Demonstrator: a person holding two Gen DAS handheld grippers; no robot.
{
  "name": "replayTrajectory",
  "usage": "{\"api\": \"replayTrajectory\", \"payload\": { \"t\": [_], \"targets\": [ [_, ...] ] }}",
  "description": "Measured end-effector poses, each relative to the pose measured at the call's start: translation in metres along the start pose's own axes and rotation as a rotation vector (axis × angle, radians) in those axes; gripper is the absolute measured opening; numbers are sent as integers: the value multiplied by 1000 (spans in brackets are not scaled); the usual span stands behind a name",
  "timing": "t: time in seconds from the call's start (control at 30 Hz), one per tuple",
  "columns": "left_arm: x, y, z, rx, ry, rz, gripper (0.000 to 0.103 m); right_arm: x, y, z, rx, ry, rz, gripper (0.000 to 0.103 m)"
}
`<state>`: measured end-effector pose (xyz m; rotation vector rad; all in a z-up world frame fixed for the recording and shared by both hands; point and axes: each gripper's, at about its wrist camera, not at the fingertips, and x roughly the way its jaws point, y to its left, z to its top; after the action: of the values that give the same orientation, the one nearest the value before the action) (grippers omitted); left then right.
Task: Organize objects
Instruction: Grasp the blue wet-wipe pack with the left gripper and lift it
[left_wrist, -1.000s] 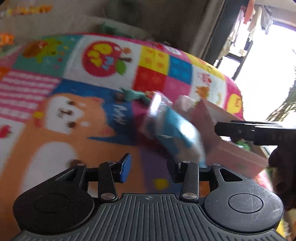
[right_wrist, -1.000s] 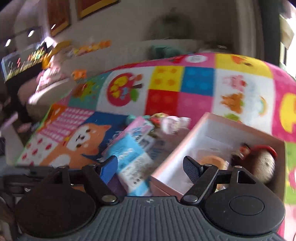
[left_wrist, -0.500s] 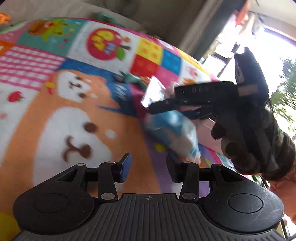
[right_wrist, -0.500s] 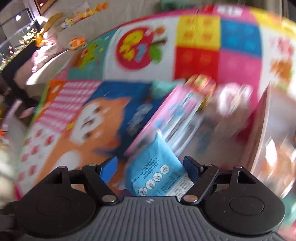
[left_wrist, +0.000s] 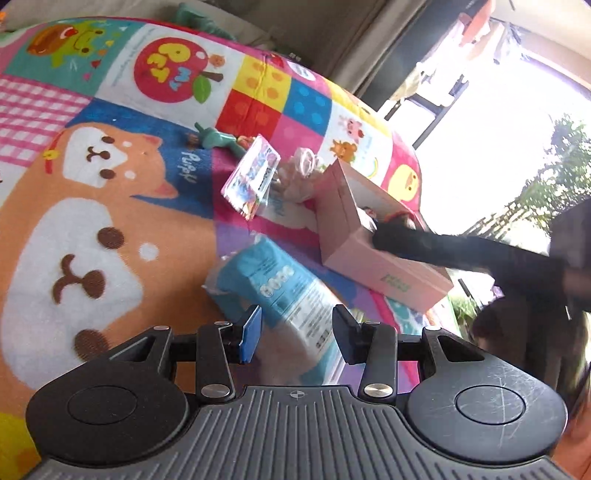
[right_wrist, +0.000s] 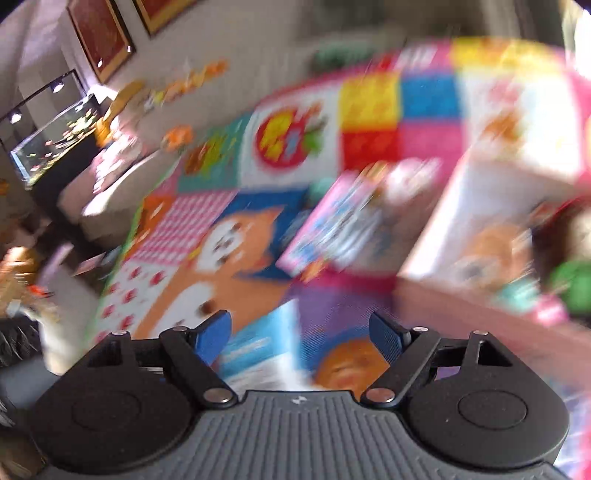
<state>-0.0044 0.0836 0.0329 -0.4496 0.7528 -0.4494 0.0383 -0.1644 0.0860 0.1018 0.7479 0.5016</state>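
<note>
A blue-and-white wipes pack (left_wrist: 280, 291) lies on the colourful play mat (left_wrist: 110, 184), just ahead of my open, empty left gripper (left_wrist: 297, 332). A pink open box (left_wrist: 365, 254) stands to its right, with small toys inside. A pink card pack (left_wrist: 253, 175), a clear bag (left_wrist: 299, 173) and a teal toy (left_wrist: 218, 138) lie beyond. The right wrist view is blurred: my right gripper (right_wrist: 301, 334) is open and empty above the wipes pack (right_wrist: 258, 343), with the box (right_wrist: 480, 229) to the right. The right gripper's dark body (left_wrist: 461, 254) reaches over the box.
A beige sofa edge (left_wrist: 258, 22) runs behind the mat. A bright window and doorway (left_wrist: 498, 110) are at the far right. In the right wrist view, a fish tank (right_wrist: 51, 140) and framed pictures (right_wrist: 99, 37) are at the left.
The right gripper has pulled back from the wipes pack and swung right over the box. The left gripper has drawn back, and the pack lies flat on the mat.
</note>
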Motion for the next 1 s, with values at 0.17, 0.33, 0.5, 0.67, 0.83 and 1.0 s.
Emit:
{"api": "replayTrajectory", "payload": {
  "t": [0.17,0.33,0.5,0.67,0.83,1.0],
  "targets": [
    [34,-28,15,89,27,112,46,-37,-25,-21,-50,-135,-140,88],
    [72,-70,12,370,86,210,57,-46,-55,-49,-33,-165,-244,88],
    [102,-94,9,525,136,280,60,-46,-78,-75,-9,-139,-303,101],
    [119,-92,-1,559,186,298,62,-34,-91,-91,51,-47,-287,101],
    [98,-77,7,482,114,264,57,-26,-91,-98,81,0,-285,103],
    [57,-34,22,352,-25,298,57,-23,-91,-93,190,-19,-322,103]
  ]
}}
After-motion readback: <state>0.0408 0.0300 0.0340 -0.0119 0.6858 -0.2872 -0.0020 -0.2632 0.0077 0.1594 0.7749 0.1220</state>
